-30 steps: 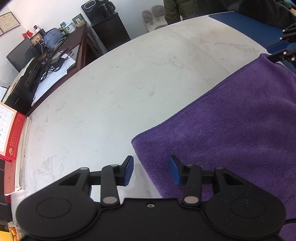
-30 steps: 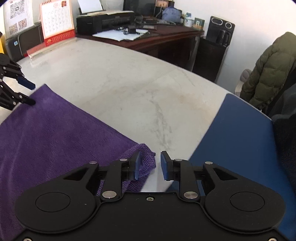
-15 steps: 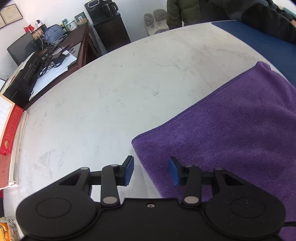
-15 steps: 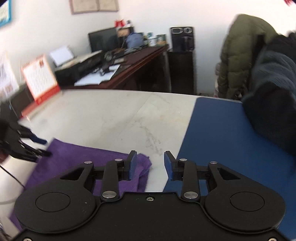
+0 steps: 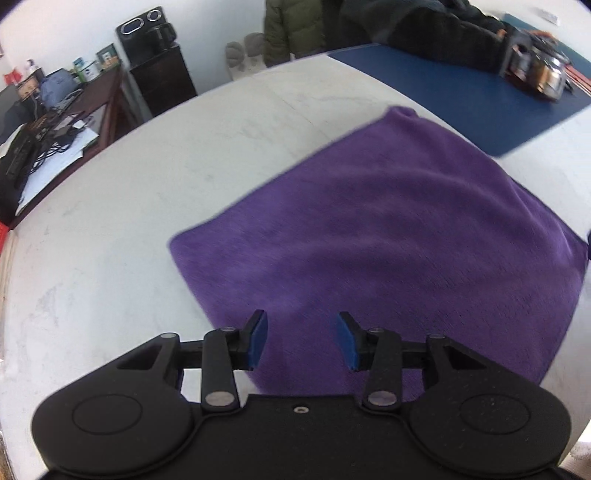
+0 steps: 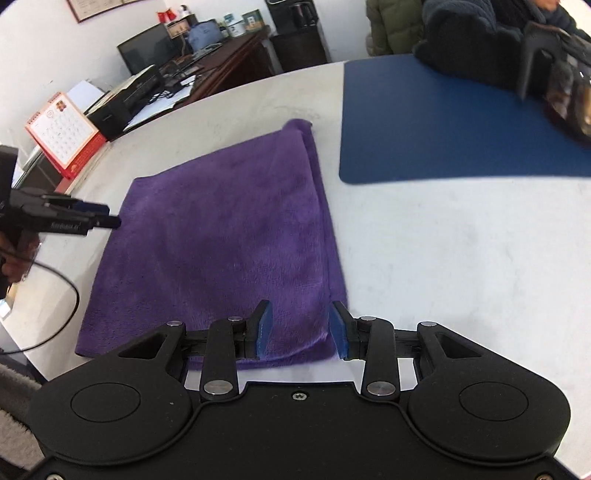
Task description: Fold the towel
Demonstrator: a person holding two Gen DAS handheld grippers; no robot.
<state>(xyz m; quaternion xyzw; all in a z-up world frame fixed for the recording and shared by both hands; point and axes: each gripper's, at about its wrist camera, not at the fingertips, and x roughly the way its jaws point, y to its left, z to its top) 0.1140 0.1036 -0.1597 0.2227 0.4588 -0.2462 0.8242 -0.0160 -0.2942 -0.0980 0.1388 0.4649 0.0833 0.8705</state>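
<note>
On the left, the left gripper [image 5: 301, 339] hangs above the near-left part of the purple towel [image 5: 388, 240], jaws parted with only cloth far below them, gripping nothing. From the right wrist view it shows side-on at the towel's left edge [image 6: 99, 218], held off the fabric. The towel itself lies flat on the white marble table [image 6: 461, 258], already doubled by the look of it: 2 layers show along its right edge, where a lower hem peeks out beside the upper one. Moving right, the right gripper [image 6: 301, 328] sits over the towel's near-right corner; its jaws have just been opening and now stand released, with the corner below and between the pads but not pinched. Further right, a blue mat [image 6: 443, 129] lies just beside the towel's far corner, and a person's dark sleeve [image 5: 443, 33] rests on it.

My read: 1 fold is done and the next grab is being lined up. To do it well, each gripper should drop onto a corner of the same edge, catch both layers together, lift evenly, and carry the edge across so the hems line up without dragging the bottom layer.
</note>
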